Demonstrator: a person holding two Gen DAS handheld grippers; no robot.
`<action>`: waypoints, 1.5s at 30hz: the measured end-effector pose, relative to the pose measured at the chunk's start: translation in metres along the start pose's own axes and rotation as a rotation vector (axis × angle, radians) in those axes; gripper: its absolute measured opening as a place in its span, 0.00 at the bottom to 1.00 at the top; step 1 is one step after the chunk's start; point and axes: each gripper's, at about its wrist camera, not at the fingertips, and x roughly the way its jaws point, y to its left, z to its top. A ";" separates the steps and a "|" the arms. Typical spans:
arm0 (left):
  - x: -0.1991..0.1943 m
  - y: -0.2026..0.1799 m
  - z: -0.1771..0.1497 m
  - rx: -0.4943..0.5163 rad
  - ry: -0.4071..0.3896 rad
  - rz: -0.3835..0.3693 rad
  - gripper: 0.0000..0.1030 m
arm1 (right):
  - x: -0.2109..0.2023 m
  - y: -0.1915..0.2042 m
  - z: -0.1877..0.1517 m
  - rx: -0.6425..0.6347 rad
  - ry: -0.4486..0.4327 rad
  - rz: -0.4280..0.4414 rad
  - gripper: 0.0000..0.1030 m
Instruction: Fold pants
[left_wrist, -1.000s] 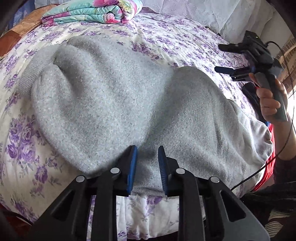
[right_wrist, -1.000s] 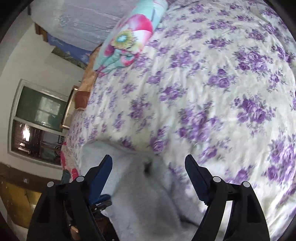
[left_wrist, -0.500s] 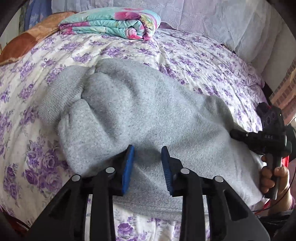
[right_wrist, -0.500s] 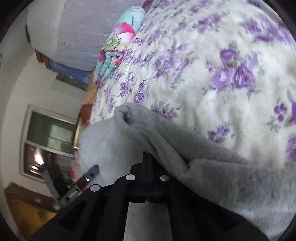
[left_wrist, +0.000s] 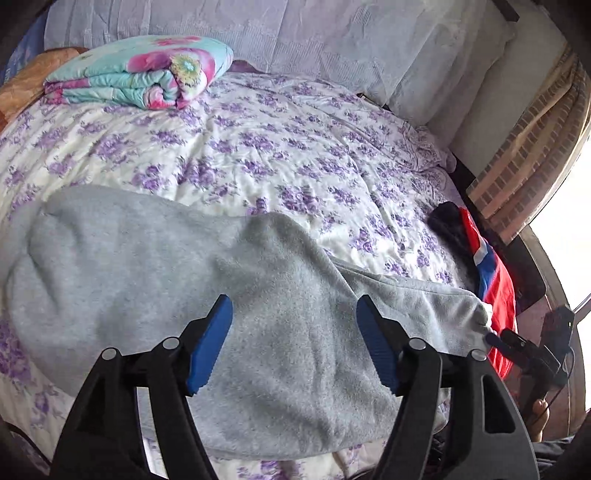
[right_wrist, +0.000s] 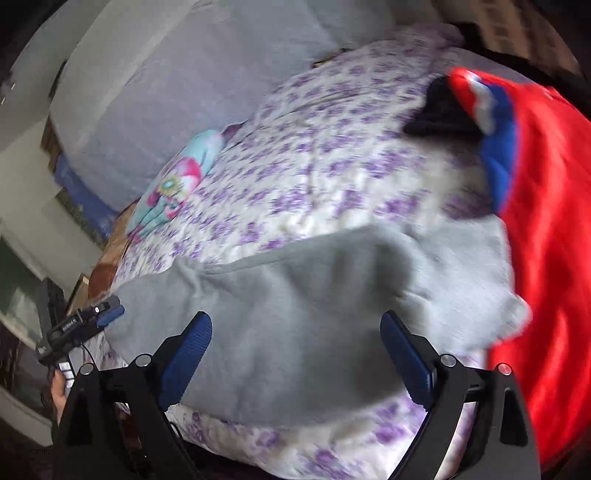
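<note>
Between the blue pads of the left gripper (left_wrist: 293, 341) there is only a wide gap, the fingers (left_wrist: 210, 347) spread apart and poised over the grey pants (left_wrist: 177, 273) without pinching any cloth. The right gripper (right_wrist: 295, 363) stands likewise, its fingers (right_wrist: 406, 360) wide apart above the same grey fabric and gripping nothing; its view is blurred, so finer detail of the cloth edge there is hard to read. The pants lie along the near edge of the bed (left_wrist: 295, 147), on the floral purple bedspread, bunched into a soft thick mass with one rounded end toward the left and a narrower end running off to the right, where it meets a red and blue garment (left_wrist: 495, 288). In the left view the right gripper shows just beside that narrow end. The fabric looks like heavy fleece or sweat knit: limp, thick, not slippery and in no way fragile, so it should bear a firm pinch, but it will sag and drag under its own weight and will not hold a crease sharply. A good hold would probably be at an edge or corner, the waistband or a leg hem, taking all layers together between the pads, not the flat middle where the fingers would only skid over the nap. A folded floral quilt (left_wrist: 140, 74) sits well apart at the far side of the bed, beneath the pale headboard cover (left_wrist: 332, 44).
</note>
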 end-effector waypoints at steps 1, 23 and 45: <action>0.009 0.000 -0.003 -0.022 0.018 -0.005 0.66 | -0.007 -0.015 -0.006 0.039 -0.024 -0.012 0.92; 0.031 -0.008 -0.054 0.013 0.068 0.099 0.67 | -0.003 -0.007 0.007 -0.090 -0.247 -0.052 0.31; -0.036 0.045 -0.068 -0.096 -0.053 0.152 0.74 | 0.060 0.236 -0.086 -1.004 -0.067 -0.036 0.95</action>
